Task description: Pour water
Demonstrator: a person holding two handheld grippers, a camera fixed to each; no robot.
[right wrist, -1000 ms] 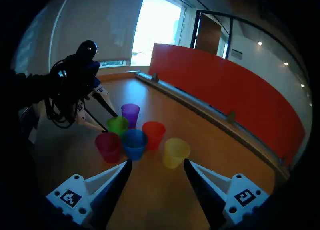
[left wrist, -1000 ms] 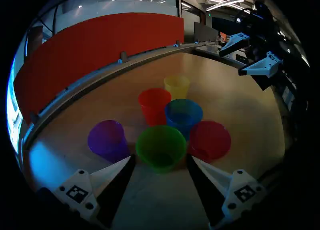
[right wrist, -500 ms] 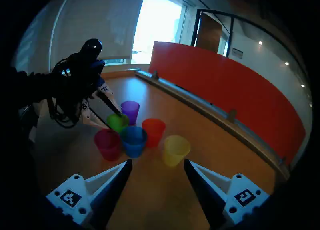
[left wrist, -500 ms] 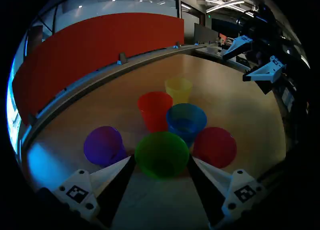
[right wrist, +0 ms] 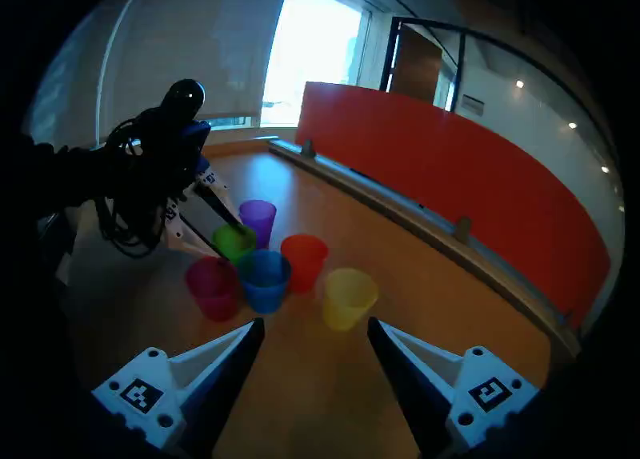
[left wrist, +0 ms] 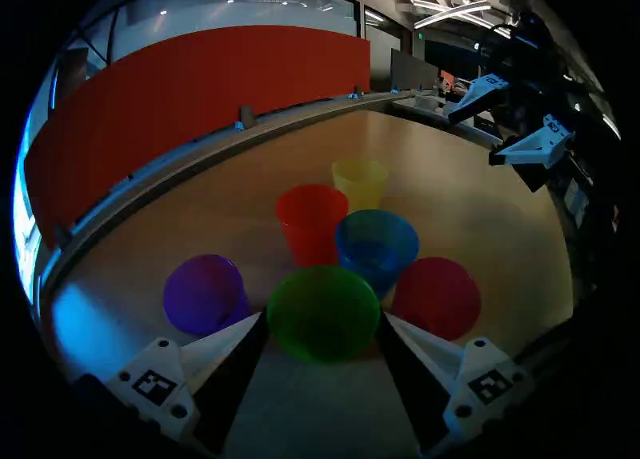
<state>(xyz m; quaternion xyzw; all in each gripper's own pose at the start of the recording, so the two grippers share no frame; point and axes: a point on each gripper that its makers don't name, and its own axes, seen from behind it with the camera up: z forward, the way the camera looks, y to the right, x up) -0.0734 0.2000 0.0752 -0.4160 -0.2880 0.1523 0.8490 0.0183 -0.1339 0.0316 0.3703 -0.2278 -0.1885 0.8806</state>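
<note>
Several plastic cups stand clustered on the wooden table (left wrist: 480, 219). The green cup (left wrist: 323, 313) sits right at the tips of my left gripper (left wrist: 320, 331), which is open with one finger on each side of it. Behind the green cup are a purple cup (left wrist: 204, 293), an orange-red cup (left wrist: 310, 219), a blue cup (left wrist: 376, 247), a crimson cup (left wrist: 436, 297) and a yellow cup (left wrist: 360, 179). My right gripper (right wrist: 314, 325) is open and holds nothing, a short way back from the yellow cup (right wrist: 349, 297). In the right gripper view, the left gripper (right wrist: 228, 239) straddles the green cup (right wrist: 234, 241).
A red partition (left wrist: 200, 83) with a grey rail runs along the table's far side. A person's dark sleeve and looped cables (right wrist: 148, 175) hang behind the left gripper. A bright window (right wrist: 316, 51) lies beyond. Bare wood lies in front of the right gripper.
My left gripper has slid forward, so the green cup now sits closer between its fingertips. The right gripper has barely shifted; the cups stand where they were.
</note>
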